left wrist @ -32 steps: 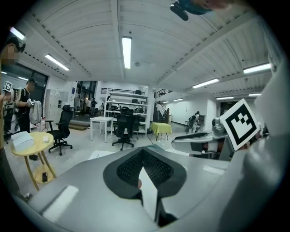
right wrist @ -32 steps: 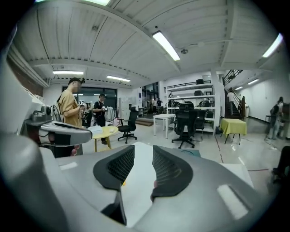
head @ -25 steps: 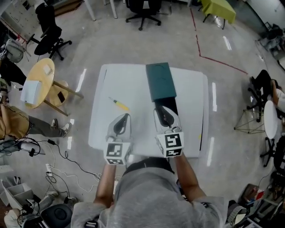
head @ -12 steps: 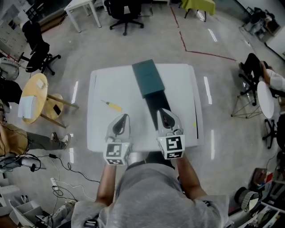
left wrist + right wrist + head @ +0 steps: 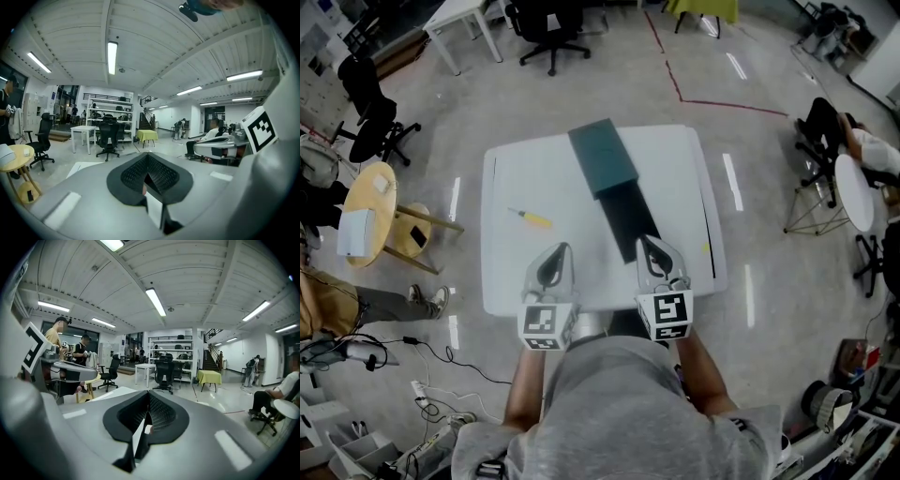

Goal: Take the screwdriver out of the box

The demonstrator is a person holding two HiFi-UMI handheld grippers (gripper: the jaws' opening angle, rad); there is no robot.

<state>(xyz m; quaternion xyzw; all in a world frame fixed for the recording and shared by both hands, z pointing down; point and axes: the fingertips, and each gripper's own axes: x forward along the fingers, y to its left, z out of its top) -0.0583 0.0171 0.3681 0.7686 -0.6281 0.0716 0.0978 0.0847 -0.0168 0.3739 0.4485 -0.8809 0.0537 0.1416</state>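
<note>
A yellow-handled screwdriver (image 5: 530, 218) lies on the white table (image 5: 516, 281), left of the box. The dark teal box (image 5: 602, 157) sits at the table's far middle, its black inner tray (image 5: 628, 220) slid out toward me. My left gripper (image 5: 556, 251) hovers over the table's near edge, below and to the right of the screwdriver, shut and empty (image 5: 147, 176). My right gripper (image 5: 651, 246) is at the tray's near end. Its jaws have just been closing and now stand shut with nothing between them (image 5: 147, 418).
A round wooden table (image 5: 370, 202) stands left of the white table, with office chairs (image 5: 546, 23) beyond. Cables (image 5: 412, 352) trail over the floor at lower left. A seated person (image 5: 848, 150) and a round white table (image 5: 855, 197) are at the right.
Both grippers have drawn back toward me to the table's near edge, the right one off the black tray. The right jaws have narrowed to shut. The screwdriver and box stay put.
</note>
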